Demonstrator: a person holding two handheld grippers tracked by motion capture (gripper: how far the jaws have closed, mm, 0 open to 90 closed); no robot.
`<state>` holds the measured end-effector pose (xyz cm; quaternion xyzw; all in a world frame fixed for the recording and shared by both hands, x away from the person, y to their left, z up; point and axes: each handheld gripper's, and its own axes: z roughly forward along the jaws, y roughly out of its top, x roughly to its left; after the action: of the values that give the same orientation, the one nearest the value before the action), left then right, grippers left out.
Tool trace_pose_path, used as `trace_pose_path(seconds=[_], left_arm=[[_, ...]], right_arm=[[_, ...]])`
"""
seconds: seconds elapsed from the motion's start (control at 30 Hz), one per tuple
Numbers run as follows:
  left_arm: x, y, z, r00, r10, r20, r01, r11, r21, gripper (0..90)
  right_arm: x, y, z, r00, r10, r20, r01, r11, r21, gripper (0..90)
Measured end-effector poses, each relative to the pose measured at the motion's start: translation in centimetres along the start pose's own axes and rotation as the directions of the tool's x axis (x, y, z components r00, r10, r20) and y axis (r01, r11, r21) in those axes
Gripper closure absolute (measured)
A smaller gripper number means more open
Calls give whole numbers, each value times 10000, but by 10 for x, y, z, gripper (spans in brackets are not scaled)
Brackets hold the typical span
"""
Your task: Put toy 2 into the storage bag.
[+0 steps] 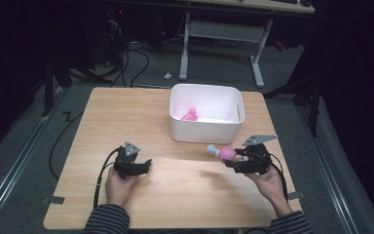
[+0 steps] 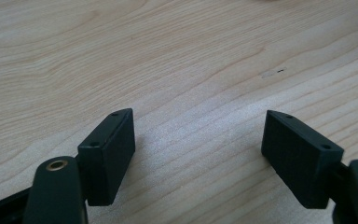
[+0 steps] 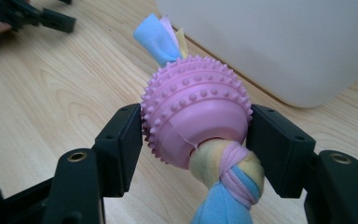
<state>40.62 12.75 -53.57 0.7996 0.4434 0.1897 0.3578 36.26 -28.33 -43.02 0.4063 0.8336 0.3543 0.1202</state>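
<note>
My right gripper is shut on a pink studded rubber ball with a braided blue, pink and yellow cloth rope running through it. In the high view that toy hangs in the right gripper just above the table, in front of the white bin. A second pink toy lies inside the bin. My left gripper rests low over the table at the front left; in its own view the left gripper stands open over bare wood.
The wooden table has free room on its left half and in the middle. The white bin's wall stands close behind the held toy. Beyond the table's far edge are a desk frame and cables on the floor.
</note>
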Motion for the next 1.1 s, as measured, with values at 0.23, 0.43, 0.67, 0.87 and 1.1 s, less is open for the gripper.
trace_pose_path(seconds=[0.23,0.43,0.67,0.87,1.1], left_arm=[[0,0,0,10000,1,2,-1,10000,4,261],[0,0,0,10000,2,3,-2,10000,5,260],[0,0,0,10000,0,1,0,10000,3,260],[0,0,0,10000,-1,1,1,10000,2,260],[0,0,0,10000,2,-1,-2,10000,8,260]], right_arm=[[-4,10,-8,9995,-28,-328,31,10000,93,371],[-4,25,-20,9991,-410,-145,411,9991,42,372],[-8,53,-39,9950,-871,495,876,9961,-73,371],[-15,83,-49,9887,-1166,947,1201,9922,-330,371],[-25,113,-44,9831,-1230,1355,1279,9914,-282,370]])
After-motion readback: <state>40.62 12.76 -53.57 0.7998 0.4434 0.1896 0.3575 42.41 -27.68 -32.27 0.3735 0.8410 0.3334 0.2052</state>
